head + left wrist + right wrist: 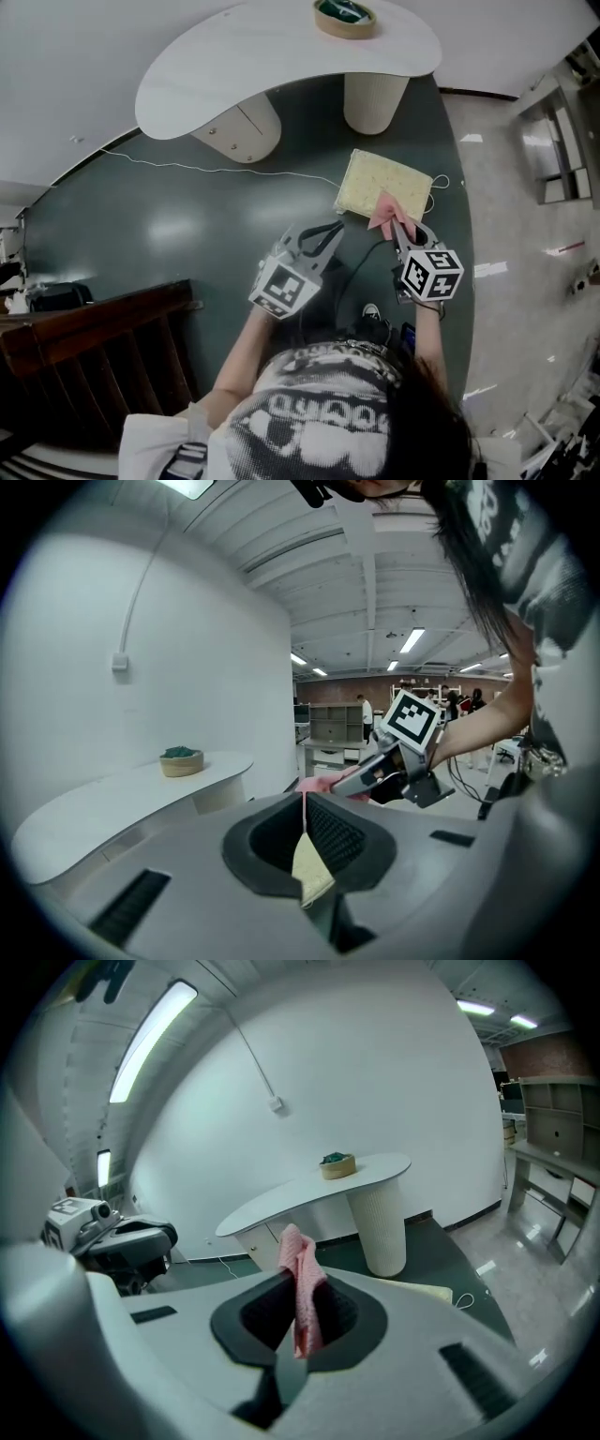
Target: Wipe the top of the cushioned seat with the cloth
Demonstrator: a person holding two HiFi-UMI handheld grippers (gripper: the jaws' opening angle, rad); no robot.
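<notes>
cloth: pink woven fabric, rough
cushioned seat: pale yellow textile, matt, mottled
floor: dark green, glossy; light is reflected
table: white, smooth, matt

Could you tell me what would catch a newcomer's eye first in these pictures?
The pink cloth pinched in the right claw stands out first, at the near edge of the pale yellow cushioned seat, which lies on the dark green floor. Behind it, a curved white table carries a small bowl. The left claw, jaws together, hovers by the seat's near corner.
</notes>
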